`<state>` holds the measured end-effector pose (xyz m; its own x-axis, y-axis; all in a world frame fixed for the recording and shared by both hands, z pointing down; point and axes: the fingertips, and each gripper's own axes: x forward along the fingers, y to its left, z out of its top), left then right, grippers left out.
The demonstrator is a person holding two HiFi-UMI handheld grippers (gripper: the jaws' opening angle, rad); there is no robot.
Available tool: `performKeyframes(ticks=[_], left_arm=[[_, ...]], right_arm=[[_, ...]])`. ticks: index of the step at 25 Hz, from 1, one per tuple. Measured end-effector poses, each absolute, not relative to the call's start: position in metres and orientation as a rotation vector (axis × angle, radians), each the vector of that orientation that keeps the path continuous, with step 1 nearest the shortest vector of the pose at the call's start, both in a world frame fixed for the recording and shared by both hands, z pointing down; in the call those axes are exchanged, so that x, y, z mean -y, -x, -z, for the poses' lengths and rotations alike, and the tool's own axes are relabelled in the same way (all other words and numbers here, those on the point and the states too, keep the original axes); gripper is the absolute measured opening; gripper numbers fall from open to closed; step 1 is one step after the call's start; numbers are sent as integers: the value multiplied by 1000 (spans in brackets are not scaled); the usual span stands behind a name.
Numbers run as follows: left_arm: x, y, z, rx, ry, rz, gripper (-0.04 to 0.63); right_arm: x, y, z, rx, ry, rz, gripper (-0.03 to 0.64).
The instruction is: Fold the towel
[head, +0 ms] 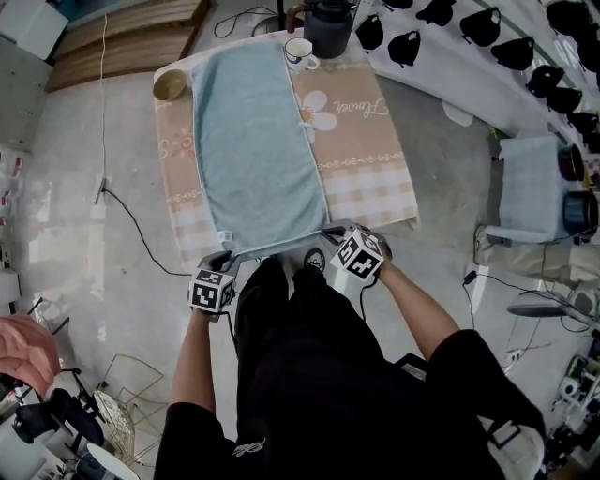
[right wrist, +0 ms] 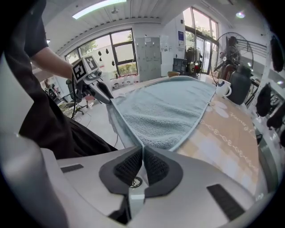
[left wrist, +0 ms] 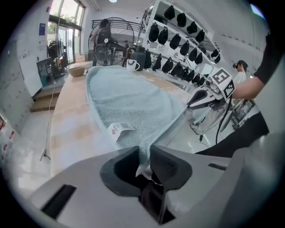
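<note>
A light blue towel [head: 253, 141] lies lengthwise on the table's beige patterned cloth [head: 366, 150], with its near edge at the table's front. My left gripper [head: 223, 258] is shut on the towel's near left corner [left wrist: 133, 138], beside the white label [left wrist: 119, 129]. My right gripper [head: 330, 234] is shut on the near right corner, with the cloth pinched thin between its pads [right wrist: 153, 167]. The towel edge runs taut between the two grippers. The left gripper view shows the right gripper [left wrist: 209, 95] across the edge. The right gripper view shows the left gripper [right wrist: 100, 91].
At the table's far end stand a white mug [head: 300, 53], a dark kettle [head: 330, 26] and a tan bowl [head: 171, 84]. A white rack of black caps [head: 487, 28] runs along the right. A chair with a blue cushion [head: 530, 187] stands right; a cable [head: 141, 225] lies left.
</note>
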<state>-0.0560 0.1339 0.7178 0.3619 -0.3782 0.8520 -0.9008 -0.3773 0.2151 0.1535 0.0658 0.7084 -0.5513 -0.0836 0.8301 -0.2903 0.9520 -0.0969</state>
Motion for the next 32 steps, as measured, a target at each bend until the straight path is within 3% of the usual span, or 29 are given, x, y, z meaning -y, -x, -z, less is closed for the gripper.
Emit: performKeyframes(ticks=[5, 22, 32], left_arm=[[-146, 47, -706, 1102, -1949, -950, 55], [-178, 40, -627, 895, -2091, -842, 54], [-80, 85, -563, 1042, -2262, -728, 52]], right_arm=[[-77, -160, -696, 2176, -224, -311, 14], [-116, -163, -626, 2201, -266, -301, 14], [-43, -132, -567, 2226, -566, -191, 14]])
